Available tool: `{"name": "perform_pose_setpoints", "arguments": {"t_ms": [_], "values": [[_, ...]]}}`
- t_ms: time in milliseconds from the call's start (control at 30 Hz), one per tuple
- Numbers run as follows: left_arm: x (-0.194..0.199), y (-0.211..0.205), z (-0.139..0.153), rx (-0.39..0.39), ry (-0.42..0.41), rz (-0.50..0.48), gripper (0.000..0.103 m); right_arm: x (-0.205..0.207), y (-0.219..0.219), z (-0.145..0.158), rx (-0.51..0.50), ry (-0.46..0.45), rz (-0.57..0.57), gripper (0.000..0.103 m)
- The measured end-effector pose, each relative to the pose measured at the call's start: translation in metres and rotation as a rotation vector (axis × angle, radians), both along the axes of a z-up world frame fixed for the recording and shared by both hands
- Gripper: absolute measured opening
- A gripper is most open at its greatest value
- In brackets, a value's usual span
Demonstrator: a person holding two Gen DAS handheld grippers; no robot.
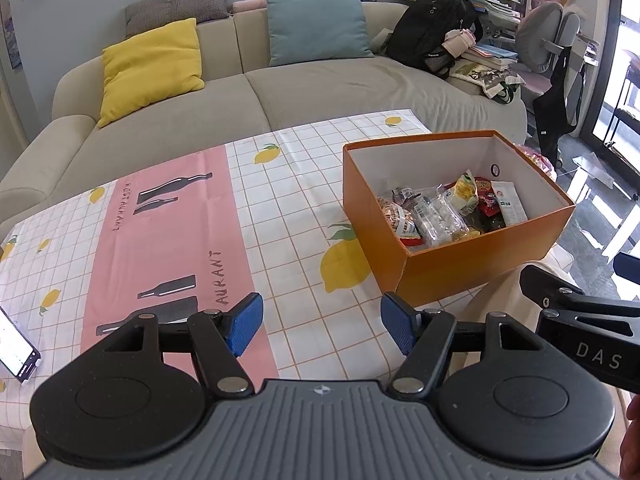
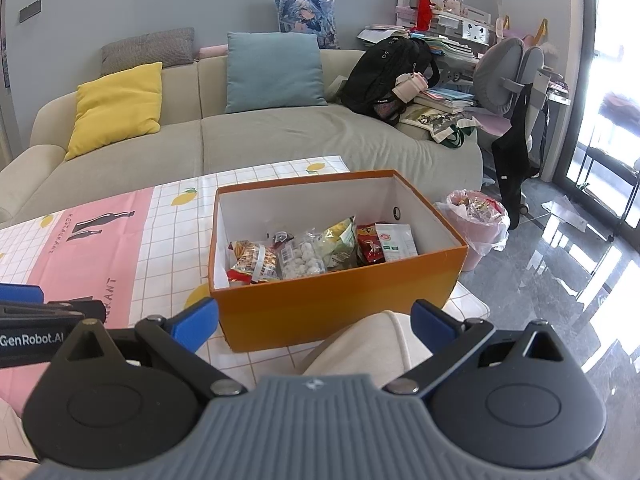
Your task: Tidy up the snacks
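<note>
Only the right wrist view shows the pink bin (image 2: 476, 232) beside the orange box (image 2: 340, 300).

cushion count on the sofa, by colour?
Yellow cushion: 1
Teal cushion: 1
Grey checked cushion: 1
Printed picture cushion: 1
Total: 4

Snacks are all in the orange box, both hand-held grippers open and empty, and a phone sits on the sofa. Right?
Not quite: the phone lies on the tablecloth at the table's left edge, not on the sofa, as the left wrist view shows. The rest holds: snacks sit in the orange box, and the left hand-held gripper and right hand-held gripper are open and empty.
</note>
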State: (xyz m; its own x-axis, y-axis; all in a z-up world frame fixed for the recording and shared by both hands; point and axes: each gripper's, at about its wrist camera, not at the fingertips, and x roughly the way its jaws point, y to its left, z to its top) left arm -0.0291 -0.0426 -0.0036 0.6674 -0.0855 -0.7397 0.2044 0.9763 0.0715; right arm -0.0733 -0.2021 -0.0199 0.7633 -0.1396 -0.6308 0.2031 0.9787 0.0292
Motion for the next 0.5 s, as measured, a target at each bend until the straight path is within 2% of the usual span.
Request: {"name": "perform_pose_setpoints", "arguments": {"t_ms": [500], "values": [[-0.0014, -0.0002, 0.0001, -0.002, -0.004, -0.006, 0.079, 0.0005, -0.0003, -0.0046, -0.005, 0.019, 0.019, 0.1]]}}
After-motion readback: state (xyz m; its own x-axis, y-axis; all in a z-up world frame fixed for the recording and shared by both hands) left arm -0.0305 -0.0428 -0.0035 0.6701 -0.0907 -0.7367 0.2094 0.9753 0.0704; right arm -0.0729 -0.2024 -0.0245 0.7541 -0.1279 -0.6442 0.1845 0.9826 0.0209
